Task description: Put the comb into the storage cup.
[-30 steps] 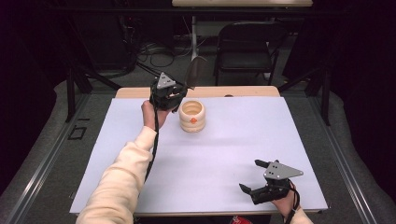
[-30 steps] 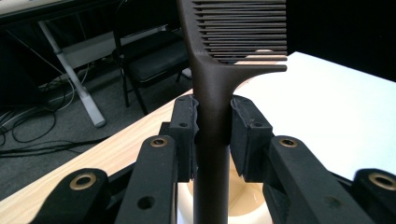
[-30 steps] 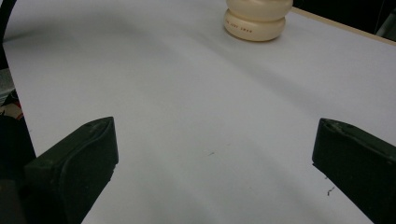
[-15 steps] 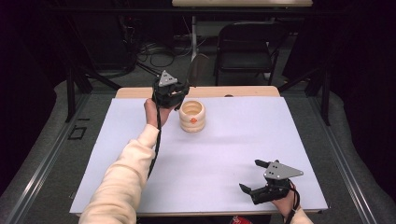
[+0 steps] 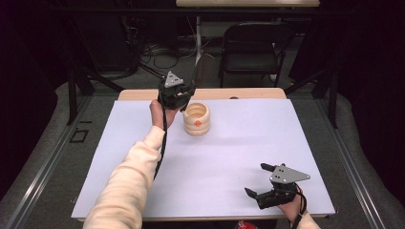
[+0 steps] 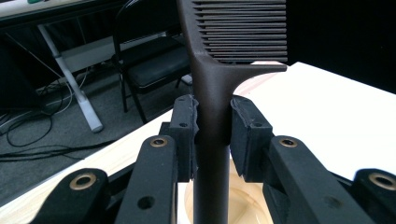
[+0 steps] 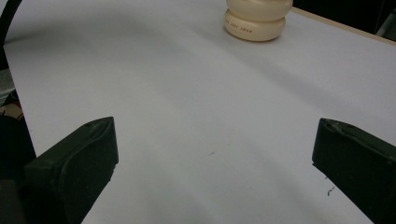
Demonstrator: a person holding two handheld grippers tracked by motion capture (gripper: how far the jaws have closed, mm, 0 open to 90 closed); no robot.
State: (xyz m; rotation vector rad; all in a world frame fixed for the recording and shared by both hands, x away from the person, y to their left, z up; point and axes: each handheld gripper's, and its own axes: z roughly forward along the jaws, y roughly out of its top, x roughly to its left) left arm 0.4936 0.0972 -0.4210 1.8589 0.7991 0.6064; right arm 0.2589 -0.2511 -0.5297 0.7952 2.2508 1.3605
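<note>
White paper covers the tabletop (image 5: 143, 157) in the high view, and a cream ribbed pot (image 5: 196, 119) stands on it toward the far edge, mouth up. The left hand-held gripper (image 5: 184, 95) hangs just beside and above the pot's far-left rim, carried by a hand (image 5: 160, 110) on a cream sleeve. A dark comb (image 5: 199, 74) rises from it, leaning up and away over the far edge of the tabletop. The right hand-held gripper (image 5: 255, 183) rests at the near right corner, well apart from the pot, so the left hand is by far the nearer to it.

From the left gripper view, the jaws are clamped on the comb's (image 6: 212, 107) handle just below where the teeth begin. The comb's long axis runs straight along the jaws: teeth at the top, handle passing down between the pads (image 6: 186, 135). Under the handle's lower end shows the pot's (image 6: 243, 205) pale open mouth. That is the relation the next move turns on, I judge: the handle points down into the pot, so lowering the comb along its own length should stand it inside, if the end clears the rim.

From the right gripper view, its jaws stand wide with nothing between them over bare white paper (image 7: 187, 116); the pot (image 7: 258, 18) sits far ahead, near the top edge
</note>
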